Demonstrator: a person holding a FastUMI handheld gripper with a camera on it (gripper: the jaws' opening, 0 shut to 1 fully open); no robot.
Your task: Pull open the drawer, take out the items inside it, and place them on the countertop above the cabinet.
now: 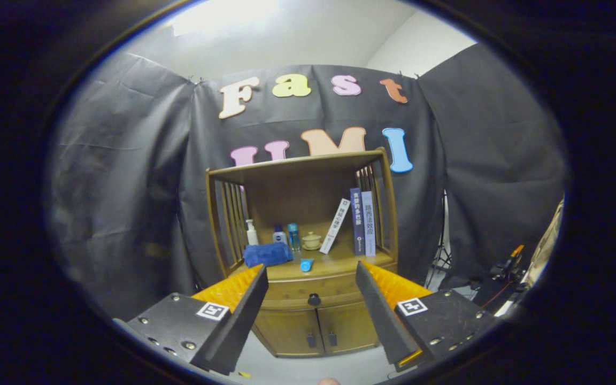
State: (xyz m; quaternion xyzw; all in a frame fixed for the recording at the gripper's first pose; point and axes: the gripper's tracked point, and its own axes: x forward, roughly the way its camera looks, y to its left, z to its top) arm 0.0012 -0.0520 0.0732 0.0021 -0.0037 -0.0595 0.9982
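A wooden cabinet (pixel 308 331) stands against the booth wall, well beyond my fingers. Its drawer (pixel 308 291) is closed, with a dark round knob (pixel 314 299) at its middle, seen in the gap between the fingers. The countertop (pixel 335 263) above the drawer carries a folded blue cloth (pixel 267 254), a small blue cap-like object (pixel 306 264), a white pump bottle (pixel 252 233), two small bottles (pixel 286 235) and a little lidded pot (pixel 312 240). My gripper (pixel 310 270) is open, some way back from the cabinet, with nothing between its fingers. The drawer's contents are hidden.
Three books (pixel 360 220) stand at the countertop's right, one leaning. A shelf roof (pixel 297 167) on slatted sides covers the countertop. Two small doors (pixel 316 334) sit below the drawer. A stand and cables (pixel 500 272) lie at the right by the wall.
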